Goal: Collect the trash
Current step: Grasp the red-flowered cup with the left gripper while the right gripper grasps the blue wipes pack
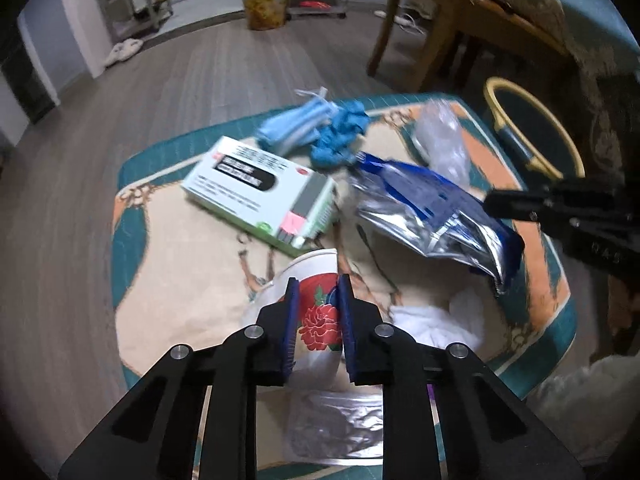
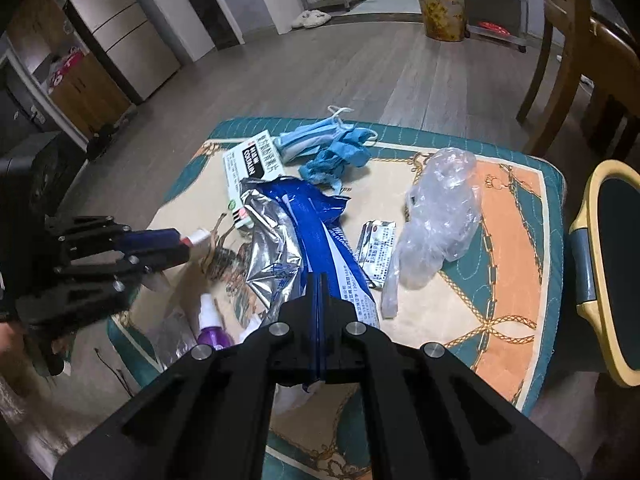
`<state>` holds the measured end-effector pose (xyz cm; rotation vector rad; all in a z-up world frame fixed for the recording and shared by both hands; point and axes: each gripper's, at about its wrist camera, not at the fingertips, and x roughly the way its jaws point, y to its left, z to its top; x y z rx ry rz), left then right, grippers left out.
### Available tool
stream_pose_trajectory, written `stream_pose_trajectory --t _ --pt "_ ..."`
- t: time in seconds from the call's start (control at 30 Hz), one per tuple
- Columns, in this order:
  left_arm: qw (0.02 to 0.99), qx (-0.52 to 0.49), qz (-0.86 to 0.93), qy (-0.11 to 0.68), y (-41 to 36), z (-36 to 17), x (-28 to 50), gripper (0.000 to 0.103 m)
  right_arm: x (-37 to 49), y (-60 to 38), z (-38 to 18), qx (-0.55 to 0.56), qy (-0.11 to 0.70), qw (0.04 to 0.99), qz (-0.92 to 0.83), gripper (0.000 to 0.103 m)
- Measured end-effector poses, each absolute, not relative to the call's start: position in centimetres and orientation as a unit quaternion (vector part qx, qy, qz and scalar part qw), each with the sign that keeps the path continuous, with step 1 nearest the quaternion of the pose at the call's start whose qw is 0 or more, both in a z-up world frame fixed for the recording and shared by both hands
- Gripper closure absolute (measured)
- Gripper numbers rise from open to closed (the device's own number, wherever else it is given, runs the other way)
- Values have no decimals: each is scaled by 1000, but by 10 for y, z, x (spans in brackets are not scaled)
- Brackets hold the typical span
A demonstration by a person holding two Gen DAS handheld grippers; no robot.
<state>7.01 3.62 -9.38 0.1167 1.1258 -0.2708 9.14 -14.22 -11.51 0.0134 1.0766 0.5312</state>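
Left gripper [image 1: 318, 284]: black linkage with blue pads, angled steeply down; pads clamped on either side of the paper cup, pressing its wall.
Paper cup [image 1: 316, 312]: white with a red rose print, lying on its side near the front of the mat, its rim toward the box.
Right gripper [image 2: 319, 280]: jaws fully closed, pinching the foil pouch by its near end; also seen from the left wrist at the right edge, dark and blurred.
Foil pouch [image 2: 288, 232]: crumpled, silver with a blue printed face, stretching from the closed jaws toward the mat's middle, its far end over a corner of the box.
Mat [image 2: 516, 216]: quilted, teal border, cream and orange panels with a chain pattern, spread on grey wood flooring.
Box [image 1: 260, 188]: white and green carton with a black label, lying flat on the left half of the mat.
Face masks [image 1: 292, 124]: light blue, bunched at the far edge of the mat, ear loops loose.
Blue gloves [image 1: 340, 132]: crumpled, just beside the masks.
Clear plastic bag [image 2: 436, 216]: crumpled, on the right half of the mat.
Small sachet [image 2: 376, 252]: silver, flat, between the pouch and the plastic bag.
Spray bottle [image 2: 216, 328]: purple with white nozzle, at the mat's near left.
White tissue [image 1: 436, 320]: crumpled, right of the cup.
Waste bin [image 1: 264, 0]: patterned, heaped full, well apart across the floor.
Chair [image 1: 420, 20]: wooden, beyond the mat on the right.
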Motion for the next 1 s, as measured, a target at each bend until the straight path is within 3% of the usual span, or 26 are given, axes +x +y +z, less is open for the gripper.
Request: stream_pose_trajectory --t 0.27,0.43,0.5,0.6,0.63,0.7,1.0 --pt "836 -8 -102 539 77 -87 89 87 100 -146 -118 3 513 820 253 101" --pt "818 13 -87 569 76 -107 92 85 105 -132 -125 -36 512 823 245 74" --pt "810 30 -80 580 76 -116 91 85 105 -126 -129 -52 511 822 246 70" --pt "806 34 -78 586 78 -116 93 88 103 -116 -135 -79 513 818 246 73" --pt "808 32 -80 582 78 -112 92 88 102 -114 -135 -87 512 819 244 85" --pt "818 33 -84 568 75 -100 91 88 101 -112 -133 -82 514 818 246 97" --pt "864 30 -116 490 49 -39 76 88 84 -116 -85 -45 476 840 256 99"
